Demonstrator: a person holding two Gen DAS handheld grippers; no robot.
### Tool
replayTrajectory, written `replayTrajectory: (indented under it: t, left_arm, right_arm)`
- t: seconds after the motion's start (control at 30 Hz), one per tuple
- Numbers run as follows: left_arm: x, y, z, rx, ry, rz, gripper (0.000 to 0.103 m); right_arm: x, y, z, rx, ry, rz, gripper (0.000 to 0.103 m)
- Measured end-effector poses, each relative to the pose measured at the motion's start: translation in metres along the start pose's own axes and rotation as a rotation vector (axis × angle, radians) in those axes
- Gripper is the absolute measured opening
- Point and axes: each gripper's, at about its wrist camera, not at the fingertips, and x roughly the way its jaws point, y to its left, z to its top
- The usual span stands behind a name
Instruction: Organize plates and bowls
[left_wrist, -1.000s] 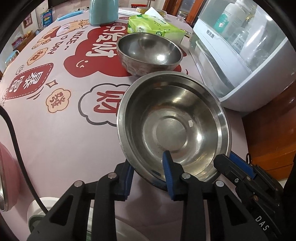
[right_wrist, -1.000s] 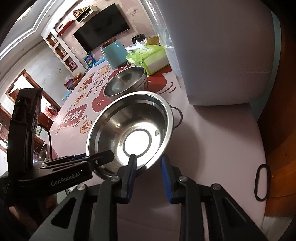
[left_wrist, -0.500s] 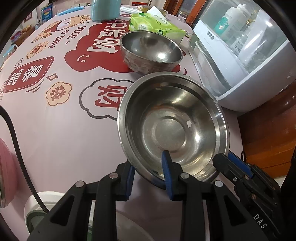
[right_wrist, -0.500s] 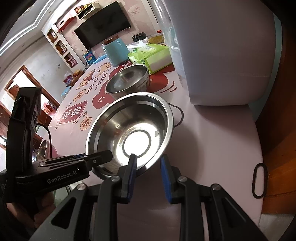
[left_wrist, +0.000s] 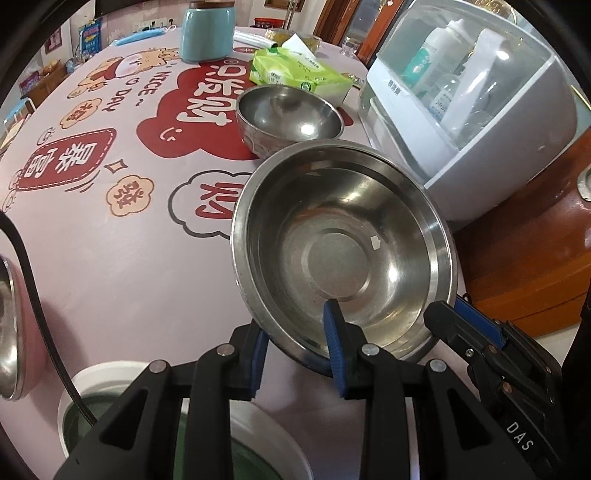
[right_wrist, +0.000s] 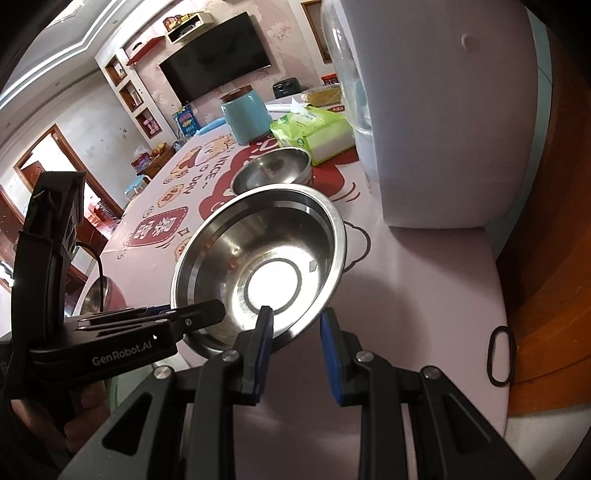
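Note:
A large steel bowl hangs tilted just above the pink tablecloth, held by both grippers at its near rim. My left gripper is shut on the rim, one pad inside the bowl and one outside. My right gripper is shut on the same rim a little further right, and also shows at the right of the left wrist view. In the right wrist view the left gripper reaches in from the left. A smaller steel bowl stands on the cloth just behind the large bowl.
A white cabinet with a clear lid stands close on the right. Behind the small bowl lie a green tissue pack and a blue canister. A white plate sits under my left gripper. A black ring lies near the table edge.
Both grippers have risen a little with the large bowl between them. The grips look the same, and the small bowl has stayed put.

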Motion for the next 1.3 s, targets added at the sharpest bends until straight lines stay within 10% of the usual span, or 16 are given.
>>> replayTrajectory:
  t: [1.3]
  left_arm:
    - [-0.109,-0.038,-0.091,0.147,-0.114,-0.027,0.030]
  right_arm:
    - [-0.108,0.027,-0.062,-0.103,-0.140,0.034,0.026]
